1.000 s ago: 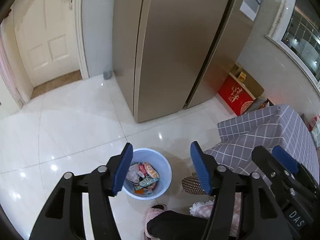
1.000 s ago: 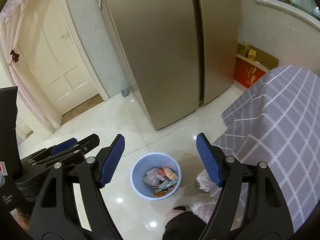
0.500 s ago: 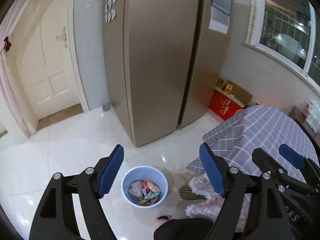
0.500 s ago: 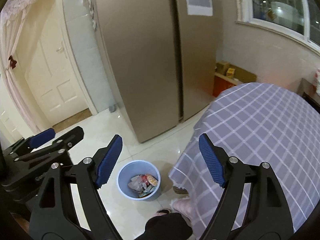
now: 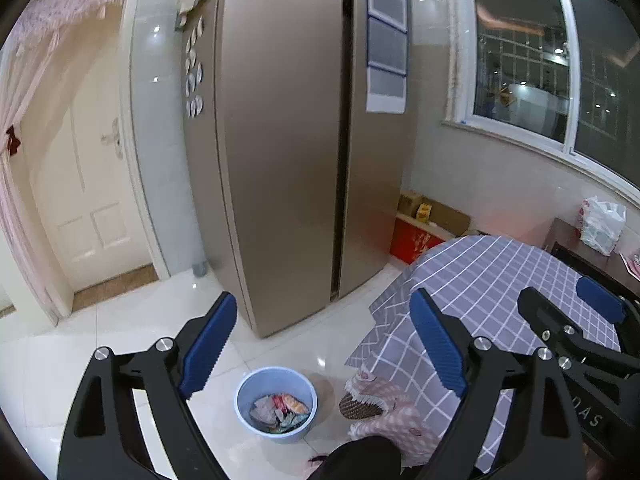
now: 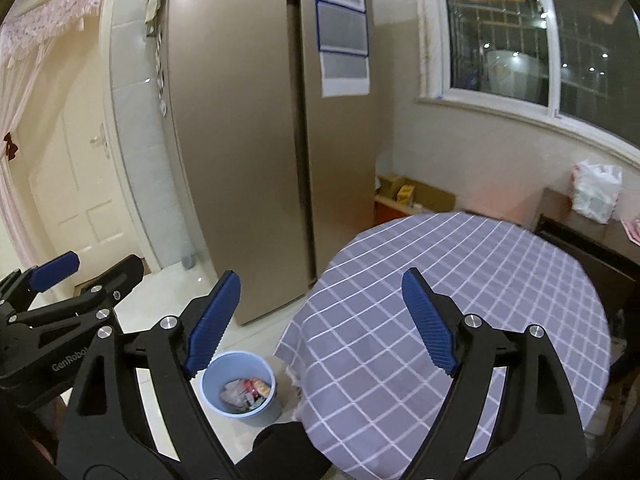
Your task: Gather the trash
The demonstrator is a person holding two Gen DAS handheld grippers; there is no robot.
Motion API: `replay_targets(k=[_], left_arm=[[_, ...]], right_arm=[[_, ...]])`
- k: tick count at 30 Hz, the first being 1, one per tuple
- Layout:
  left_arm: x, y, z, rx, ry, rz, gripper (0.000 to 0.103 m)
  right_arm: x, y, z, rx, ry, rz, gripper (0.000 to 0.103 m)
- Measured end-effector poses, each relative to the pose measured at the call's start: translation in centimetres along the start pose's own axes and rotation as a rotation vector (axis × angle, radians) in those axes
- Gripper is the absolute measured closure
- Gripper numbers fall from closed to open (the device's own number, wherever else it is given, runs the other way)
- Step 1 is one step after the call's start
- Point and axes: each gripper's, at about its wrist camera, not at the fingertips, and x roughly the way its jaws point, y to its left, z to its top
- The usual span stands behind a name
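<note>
Left gripper [image 5: 324, 344] and right gripper [image 6: 320, 320] both spreading wider, nothing between them, hovering above the pale blue bin [image 5: 276, 404] of wrappers [image 5: 280, 408] sitting on the floor [image 5: 120, 332] left of the checked-cloth surface [image 6: 460, 300].

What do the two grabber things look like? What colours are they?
Both the left gripper and the right gripper are black frames with round silver bolts. Each has two fingers tipped with ribbed blue pads. Both carry white lettering on their sides. No cables or sleeves show.
</note>
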Motion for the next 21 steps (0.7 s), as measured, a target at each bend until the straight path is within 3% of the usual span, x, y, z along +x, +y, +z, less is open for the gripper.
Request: replay_targets(k=[10, 21], left_arm=[[-3.7, -2.8, 0.1, 0.038, -0.098, -0.004, 0.016], [-4.9, -3.7, -0.1, 0.046, -0.142, -0.032, 0.016]], right_arm=[[-3.6, -1.7, -0.1, 0.019, -0.065, -0.06, 0.02], [-5.1, -2.7, -0.6, 0.016, -0.101, -0.092, 0.019]])
